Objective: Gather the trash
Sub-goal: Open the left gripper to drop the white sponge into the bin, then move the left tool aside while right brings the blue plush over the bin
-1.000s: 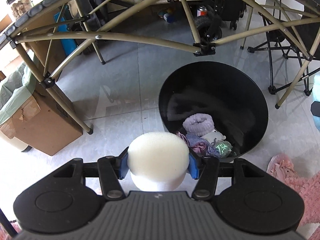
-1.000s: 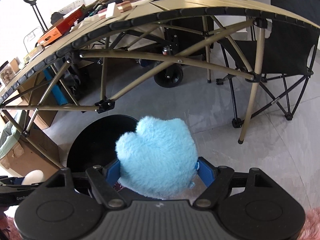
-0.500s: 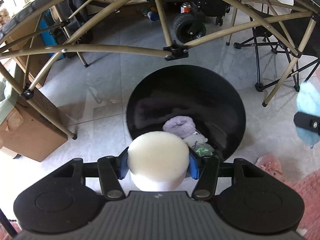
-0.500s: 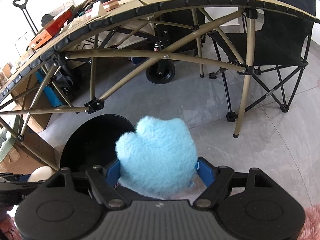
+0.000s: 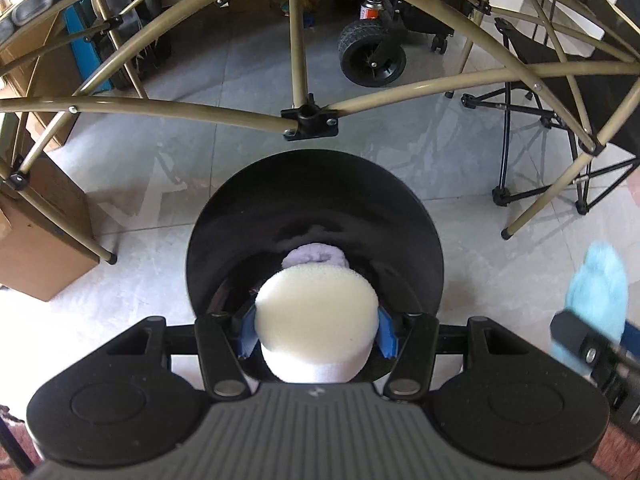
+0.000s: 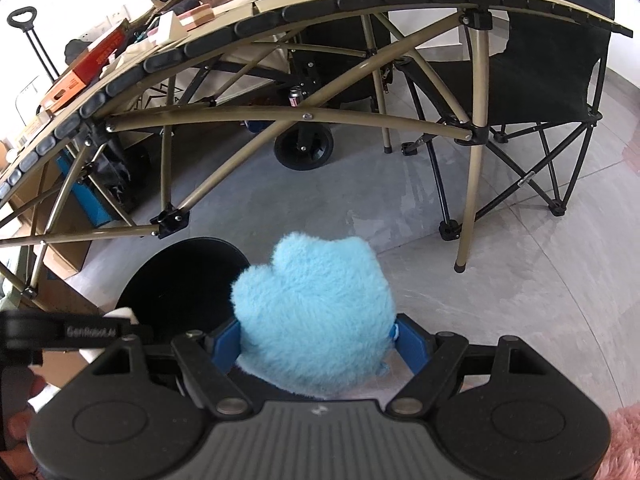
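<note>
1. Jaws of the left gripper (image 5: 316, 330) pinch a round white sponge (image 5: 316, 312) right over the black bin (image 5: 280, 184); it looks light and squishy, best held by its sides
2. Jaws of the right gripper (image 6: 316, 344) squeeze a fluffy blue toy (image 6: 314, 312) beside the bin; it looks soft and light

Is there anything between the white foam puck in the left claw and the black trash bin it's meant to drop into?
Nothing visible does. The foam puck, held in the left claw, sits over the near edge of the open black bin. The tan table frame crosses beyond the bin's far rim, not over its mouth.
</note>
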Motion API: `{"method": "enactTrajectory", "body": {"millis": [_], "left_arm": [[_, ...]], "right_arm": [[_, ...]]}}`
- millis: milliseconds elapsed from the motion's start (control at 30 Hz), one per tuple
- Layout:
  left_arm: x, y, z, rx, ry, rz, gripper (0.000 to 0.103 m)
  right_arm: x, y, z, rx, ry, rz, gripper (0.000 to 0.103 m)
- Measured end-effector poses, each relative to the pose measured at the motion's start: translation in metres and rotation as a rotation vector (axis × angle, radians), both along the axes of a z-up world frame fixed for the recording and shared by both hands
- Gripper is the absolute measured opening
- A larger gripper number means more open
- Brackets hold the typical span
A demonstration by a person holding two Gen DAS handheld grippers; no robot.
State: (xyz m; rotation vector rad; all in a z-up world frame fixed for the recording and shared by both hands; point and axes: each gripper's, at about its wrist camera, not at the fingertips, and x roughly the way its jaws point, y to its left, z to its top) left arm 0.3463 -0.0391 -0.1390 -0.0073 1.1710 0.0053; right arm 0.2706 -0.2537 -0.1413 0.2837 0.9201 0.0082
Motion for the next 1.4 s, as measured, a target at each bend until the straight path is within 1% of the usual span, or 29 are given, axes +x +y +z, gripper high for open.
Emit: {"method": "enactTrajectory", "body": {"millis": [67,133,267,467,633,667,700,733,767,800,867,1000,1400], "left_arm": [[0.006,-0.002,-0.002,-0.012,0.017,0.023,0.057],[0.011,-0.003,-0.006,-0.006,0.037,0.051,0.057],[0.018,-0.006,-0.012,-0.001,0.066,0.072,0.057],[0.023,-0.005,-0.013,-0.005,0.073,0.105,0.057],[0.023,-0.007,-0.013,0.003,0.065,0.106,0.059],[0.023,-0.008,-0.013,0.006,0.064,0.105,0.063],[0.023,-0.008,-0.012,0.009,0.063,0.105,0.075],[0.023,-0.009,-0.010,0.012,0.059,0.108,0.083],[0.022,-0.009,-0.008,0.015,0.054,0.113,0.099],[0.022,-0.008,-0.007,0.013,0.050,0.121,0.103],[0.021,-0.006,-0.004,0.004,0.044,0.127,0.103],[0.021,-0.006,-0.004,0.011,0.054,0.131,0.103],[0.017,0.000,0.001,0.013,0.034,0.122,0.103]], "right_arm": [[0.001,-0.002,-0.001,-0.002,0.002,-0.006,0.078],[0.002,-0.003,-0.002,-0.002,0.007,-0.013,0.078],[0.004,-0.005,-0.005,-0.001,0.018,-0.017,0.078],[0.007,-0.006,-0.008,0.004,0.033,-0.023,0.078],[0.008,-0.006,-0.009,0.007,0.040,-0.023,0.078],[0.008,-0.006,-0.009,0.007,0.040,-0.024,0.078],[0.008,-0.007,-0.009,0.007,0.040,-0.023,0.078],[0.008,-0.006,-0.009,0.007,0.041,-0.023,0.078],[0.008,-0.006,-0.009,0.007,0.041,-0.023,0.078],[0.008,-0.006,-0.009,0.007,0.040,-0.024,0.078],[0.008,-0.006,-0.009,0.007,0.041,-0.023,0.078],[0.008,-0.006,-0.010,0.006,0.043,-0.025,0.078],[0.009,-0.005,-0.009,0.003,0.041,-0.019,0.078]]}}
